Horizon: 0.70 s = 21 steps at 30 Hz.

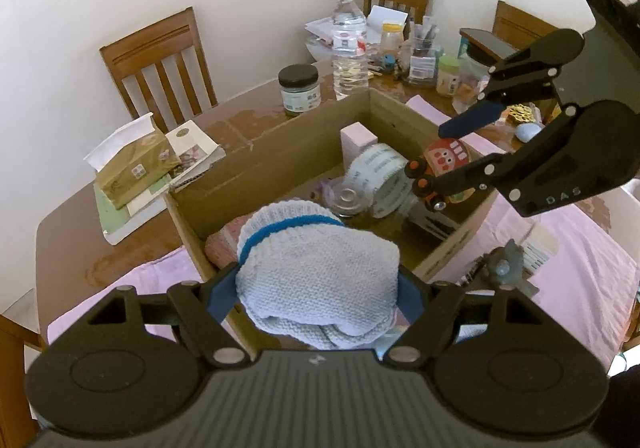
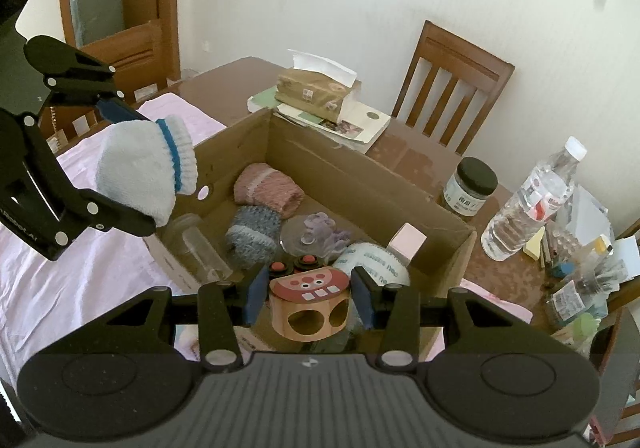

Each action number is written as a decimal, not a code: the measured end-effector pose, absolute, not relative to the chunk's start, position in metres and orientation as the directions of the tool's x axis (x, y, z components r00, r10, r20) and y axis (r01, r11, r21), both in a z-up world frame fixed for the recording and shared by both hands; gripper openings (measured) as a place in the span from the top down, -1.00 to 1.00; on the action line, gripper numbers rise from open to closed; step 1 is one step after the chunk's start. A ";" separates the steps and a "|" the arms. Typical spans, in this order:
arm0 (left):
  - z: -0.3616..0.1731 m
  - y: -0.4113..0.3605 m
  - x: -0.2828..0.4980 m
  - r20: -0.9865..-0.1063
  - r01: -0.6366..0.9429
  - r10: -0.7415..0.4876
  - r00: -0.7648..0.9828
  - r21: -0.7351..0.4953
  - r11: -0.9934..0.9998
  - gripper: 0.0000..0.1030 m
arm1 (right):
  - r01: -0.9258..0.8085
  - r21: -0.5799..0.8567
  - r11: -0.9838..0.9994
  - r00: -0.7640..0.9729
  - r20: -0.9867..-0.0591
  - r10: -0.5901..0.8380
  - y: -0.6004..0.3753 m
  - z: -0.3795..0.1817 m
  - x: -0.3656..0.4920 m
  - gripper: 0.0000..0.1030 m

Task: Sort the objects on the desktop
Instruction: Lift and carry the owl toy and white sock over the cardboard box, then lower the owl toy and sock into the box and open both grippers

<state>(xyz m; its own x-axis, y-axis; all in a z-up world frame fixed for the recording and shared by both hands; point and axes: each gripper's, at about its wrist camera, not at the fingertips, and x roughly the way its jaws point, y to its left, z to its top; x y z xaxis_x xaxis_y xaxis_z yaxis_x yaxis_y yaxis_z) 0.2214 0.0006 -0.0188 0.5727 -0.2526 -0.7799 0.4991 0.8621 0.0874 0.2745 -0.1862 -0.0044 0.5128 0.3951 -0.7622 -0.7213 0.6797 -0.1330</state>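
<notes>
- Left gripper is clamped on a pale blue knitted sock bundle with a blue stripe, held above the near edge of the box.
- Right gripper pinches a wooden toy with a red cartoon face, over the box.
- Cardboard box sits on the wooden table; inside lie a pink sock bundle, a grey sock bundle, and a tape roll.
- Water bottle and dark-lidded jar stand just beyond the box.

Matt corrugated cardboard box, ribbed knit sock, glossy wooden table, smooth wooden toy.
</notes>
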 end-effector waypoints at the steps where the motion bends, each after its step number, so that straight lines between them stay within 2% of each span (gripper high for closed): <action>1: -0.019 0.001 0.224 -0.781 0.498 -0.252 0.572 0.085 0.863 -0.52 | -0.721 -0.128 0.681 0.509 -0.764 0.396 -0.186 -0.006 0.277 0.02; 9: -0.026 0.001 0.241 -0.789 0.497 -0.249 0.562 0.081 0.864 -0.52 | -0.738 -0.099 0.667 0.473 -0.780 0.409 -0.176 -0.016 0.286 0.01; 11: -0.028 0.001 0.245 -0.791 0.497 -0.247 0.560 0.082 0.864 -0.52 | -0.739 -0.095 0.667 0.468 -0.785 0.406 -0.175 -0.019 0.285 -0.12; 21: -0.039 0.000 0.268 -0.807 0.495 -0.227 0.545 0.091 0.864 -0.53 | -0.714 -0.079 0.695 0.483 -0.775 0.407 -0.184 -0.016 0.281 -0.34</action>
<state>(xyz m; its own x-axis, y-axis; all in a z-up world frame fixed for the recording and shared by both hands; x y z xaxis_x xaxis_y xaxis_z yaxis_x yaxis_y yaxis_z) 0.2679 -0.0002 -0.0386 0.5448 -0.2271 -0.8072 0.4946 0.8644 0.0906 0.2806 -0.1842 -0.0160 0.4826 0.4073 -0.7754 -0.7142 0.6955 -0.0791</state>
